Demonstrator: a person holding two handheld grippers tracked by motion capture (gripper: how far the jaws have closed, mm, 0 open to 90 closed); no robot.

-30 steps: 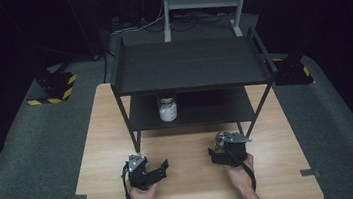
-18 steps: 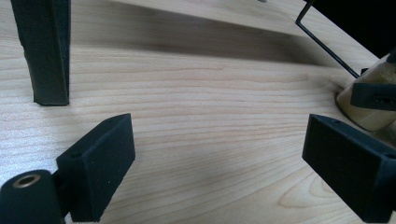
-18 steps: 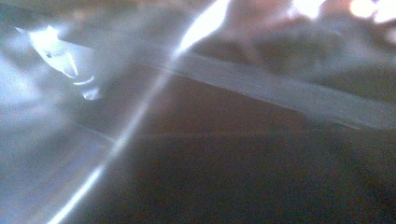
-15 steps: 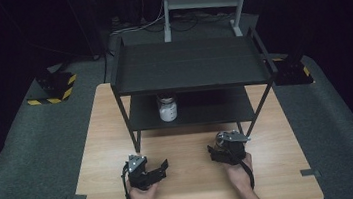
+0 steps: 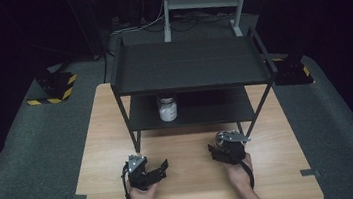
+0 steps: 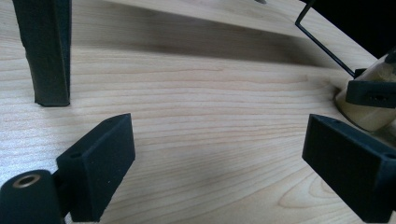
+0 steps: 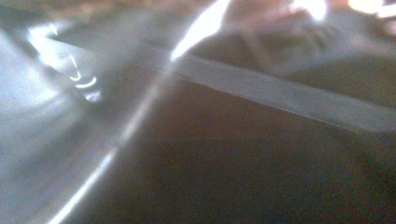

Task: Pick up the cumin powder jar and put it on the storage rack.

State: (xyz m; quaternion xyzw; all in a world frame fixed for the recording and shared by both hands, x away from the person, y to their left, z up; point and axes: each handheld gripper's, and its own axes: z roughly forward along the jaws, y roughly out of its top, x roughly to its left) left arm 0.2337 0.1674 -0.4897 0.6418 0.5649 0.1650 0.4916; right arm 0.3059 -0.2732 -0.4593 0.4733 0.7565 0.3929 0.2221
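Observation:
My left gripper (image 5: 160, 168) rests low over the wooden table (image 5: 195, 193) near its front edge. In its own view the left gripper (image 6: 219, 158) is open, with only bare wood between the jaws. My right gripper (image 5: 218, 147) sits to the right of it, in front of the black shelf unit (image 5: 188, 65). Its jaws have just been closing. In the left gripper view one of its fingers (image 6: 373, 91) presses on a pale, see-through jar (image 6: 362, 114) standing on the table. The right gripper view is a blur of shiny, close-up surfaces.
A white jar (image 5: 167, 109) stands on the shelf unit's lower deck, and its top deck is bare. A black shelf leg (image 6: 46, 51) stands close ahead of the left gripper. Grey floor surrounds the table, with striped stand feet (image 5: 53, 91) at the far left.

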